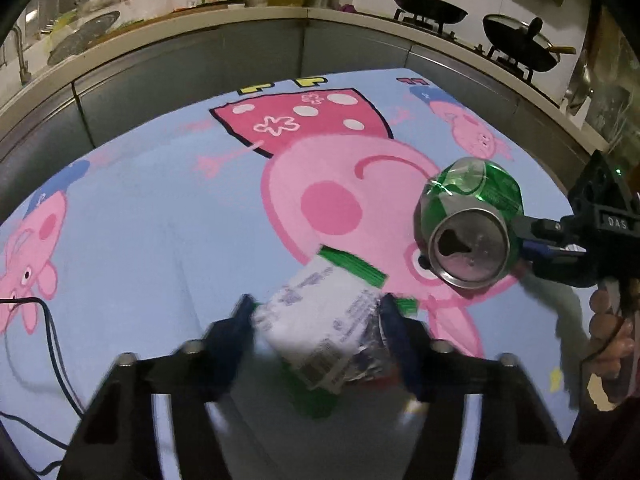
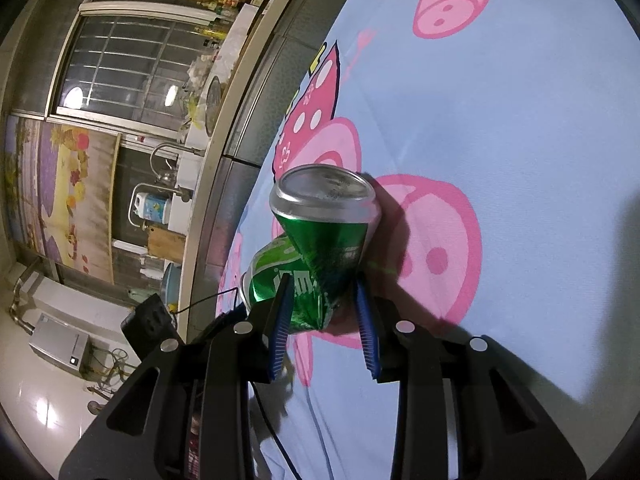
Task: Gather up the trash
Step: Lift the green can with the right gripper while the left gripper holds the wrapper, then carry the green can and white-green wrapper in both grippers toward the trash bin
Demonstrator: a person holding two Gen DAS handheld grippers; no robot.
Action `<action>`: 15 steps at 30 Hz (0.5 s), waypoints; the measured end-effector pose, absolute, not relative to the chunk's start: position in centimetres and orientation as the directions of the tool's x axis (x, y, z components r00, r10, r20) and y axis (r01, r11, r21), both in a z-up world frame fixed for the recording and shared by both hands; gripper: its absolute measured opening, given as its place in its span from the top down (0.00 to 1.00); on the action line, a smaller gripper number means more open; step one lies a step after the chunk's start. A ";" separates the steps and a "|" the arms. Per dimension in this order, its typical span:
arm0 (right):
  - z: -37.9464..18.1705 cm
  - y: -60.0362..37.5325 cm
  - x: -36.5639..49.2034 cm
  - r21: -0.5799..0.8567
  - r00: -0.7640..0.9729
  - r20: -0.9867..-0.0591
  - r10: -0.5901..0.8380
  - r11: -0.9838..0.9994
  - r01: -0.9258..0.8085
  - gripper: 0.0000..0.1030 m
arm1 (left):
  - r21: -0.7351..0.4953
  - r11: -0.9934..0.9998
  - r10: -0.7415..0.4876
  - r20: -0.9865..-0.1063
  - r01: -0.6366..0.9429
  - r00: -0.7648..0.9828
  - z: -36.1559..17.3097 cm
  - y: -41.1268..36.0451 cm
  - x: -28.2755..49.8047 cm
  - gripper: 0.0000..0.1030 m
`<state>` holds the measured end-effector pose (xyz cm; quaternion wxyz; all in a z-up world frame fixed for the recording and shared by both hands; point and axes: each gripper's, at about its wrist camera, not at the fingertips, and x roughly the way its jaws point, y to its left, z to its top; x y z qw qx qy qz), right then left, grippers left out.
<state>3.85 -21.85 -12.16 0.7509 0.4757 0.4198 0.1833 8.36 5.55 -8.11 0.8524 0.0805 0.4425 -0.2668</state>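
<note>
My left gripper [image 1: 316,312] is shut on a crumpled white and green carton [image 1: 324,316], held above the blue cartoon-pig cloth [image 1: 140,220]; the view is motion-blurred. My right gripper [image 2: 322,296] is shut on a crushed green drink can [image 2: 320,240], lifted off the cloth. In the left wrist view the can [image 1: 470,220] hangs at the right with its opened top facing the camera, and the right gripper [image 1: 524,238] grips it from the right with a hand behind it.
A kitchen counter [image 1: 240,16] with bottles, a lid and two black woks [image 1: 520,40] on a stove curves behind the table. A black cable [image 1: 52,340] lies on the cloth at left. A sink tap [image 2: 164,152] and floor appliances show at left.
</note>
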 end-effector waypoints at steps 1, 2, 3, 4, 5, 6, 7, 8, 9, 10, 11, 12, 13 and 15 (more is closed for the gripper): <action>-12.2 -21.8 4.0 0.868 0.581 -0.456 0.674 0.481 0.124 0.71 | -0.108 0.847 -0.386 -0.798 0.520 0.463 -8.1 5.8 8.4 0.56; -12.1 -21.8 4.1 0.868 0.581 -0.455 0.674 0.480 0.123 0.71 | -0.131 0.847 -0.399 -0.796 0.515 0.455 -8.0 6.1 8.3 0.61; -12.1 -21.8 4.2 0.868 0.581 -0.455 0.675 0.481 0.122 0.71 | -0.151 0.847 -0.410 -0.796 0.510 0.446 -8.0 6.3 8.3 0.67; -12.1 -21.8 4.2 0.867 0.580 -0.456 0.675 0.483 0.120 0.71 | -0.164 0.854 -0.411 -0.795 0.494 0.447 -8.1 6.5 8.2 0.70; -12.1 -21.8 4.2 0.867 0.580 -0.457 0.674 0.483 0.121 0.71 | -0.173 0.860 -0.410 -0.795 0.479 0.448 -8.1 6.6 8.1 0.71; -12.1 -21.7 4.2 0.868 0.580 -0.455 0.676 0.481 0.120 0.71 | -0.180 0.866 -0.408 -0.794 0.466 0.451 -8.1 6.6 7.9 0.72; -12.1 -21.7 4.2 0.871 0.578 -0.451 0.680 0.477 0.118 0.70 | -0.193 0.872 -0.410 -0.791 0.450 0.454 -8.0 6.6 7.6 0.73; -12.0 -21.6 4.3 0.871 0.578 -0.450 0.681 0.478 0.115 0.70 | -0.218 0.875 -0.421 -0.785 0.433 0.455 -8.0 6.6 7.2 0.74; -12.0 -21.5 4.3 0.870 0.579 -0.450 0.680 0.480 0.112 0.69 | -0.240 0.876 -0.432 -0.778 0.419 0.457 -7.9 6.6 7.0 0.75; -12.0 -21.5 4.3 0.870 0.576 -0.448 0.683 0.482 0.106 0.72 | -0.265 0.875 -0.445 -0.769 0.404 0.459 -7.8 6.7 6.7 0.75; -12.1 -21.4 4.5 0.872 0.570 -0.445 0.690 0.478 0.102 0.82 | -0.295 0.874 -0.460 -0.759 0.386 0.462 -7.6 6.6 6.3 0.75; -12.3 -21.4 4.7 0.874 0.561 -0.445 0.699 0.474 0.102 0.85 | -0.309 0.873 -0.466 -0.753 0.377 0.464 -7.5 6.5 6.1 0.75; -12.4 -21.5 4.7 0.879 0.558 -0.436 0.706 0.466 0.098 0.87 | -0.323 0.873 -0.473 -0.746 0.366 0.469 -7.3 6.4 5.8 0.75; -12.4 -21.7 4.5 0.882 0.558 -0.430 0.710 0.461 0.095 0.87 | -0.343 0.871 -0.481 -0.735 0.351 0.478 -6.8 6.0 5.3 0.75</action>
